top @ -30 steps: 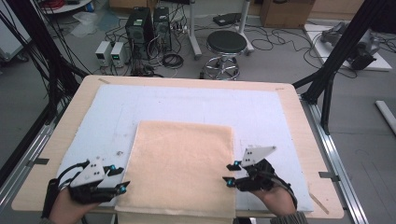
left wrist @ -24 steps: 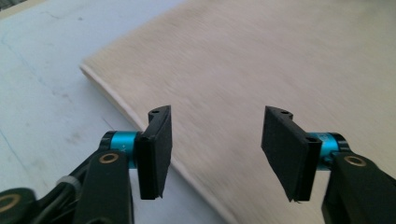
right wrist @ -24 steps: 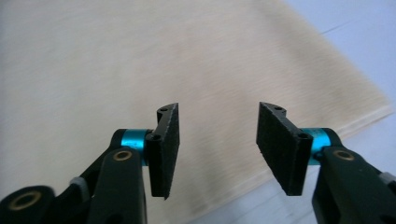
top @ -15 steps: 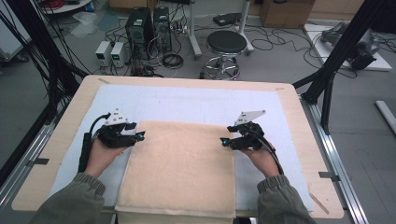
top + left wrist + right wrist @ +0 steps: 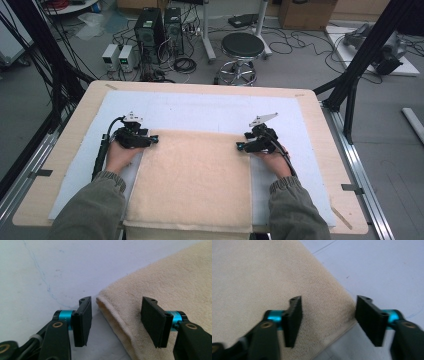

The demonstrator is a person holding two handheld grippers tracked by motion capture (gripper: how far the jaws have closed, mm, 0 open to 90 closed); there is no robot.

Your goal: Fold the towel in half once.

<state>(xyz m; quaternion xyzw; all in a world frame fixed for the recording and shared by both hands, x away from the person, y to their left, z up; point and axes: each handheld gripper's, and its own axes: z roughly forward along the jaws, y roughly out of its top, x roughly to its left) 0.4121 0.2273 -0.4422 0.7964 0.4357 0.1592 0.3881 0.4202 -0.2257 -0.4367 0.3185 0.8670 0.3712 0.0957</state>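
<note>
Lying flat on the white mat (image 5: 200, 112) of the wooden bench (image 5: 60, 150), a folded beige towel (image 5: 195, 175) was seen from the high view, with its near edge hanging over the bench's front. The left tongs (image 5: 154, 140) were placed at its far left corner and the right tongs (image 5: 240, 146) at its far right corner, a detail of layout not given by the gripper views. From the left gripper view, the towel's folded, layered edge (image 5: 117, 317) was shown between the left tongs (image 5: 116, 320), whose jaws had just been opening and stood apart without pressing on it. From the right gripper view, the towel's edge (image 5: 329, 312) was seen between the right tongs (image 5: 328, 321), whose jaws had just been closing yet were not gripping. The cloth was looped and fluffy; the flat pads (image 5: 83, 320) were black and rectangular.
</note>
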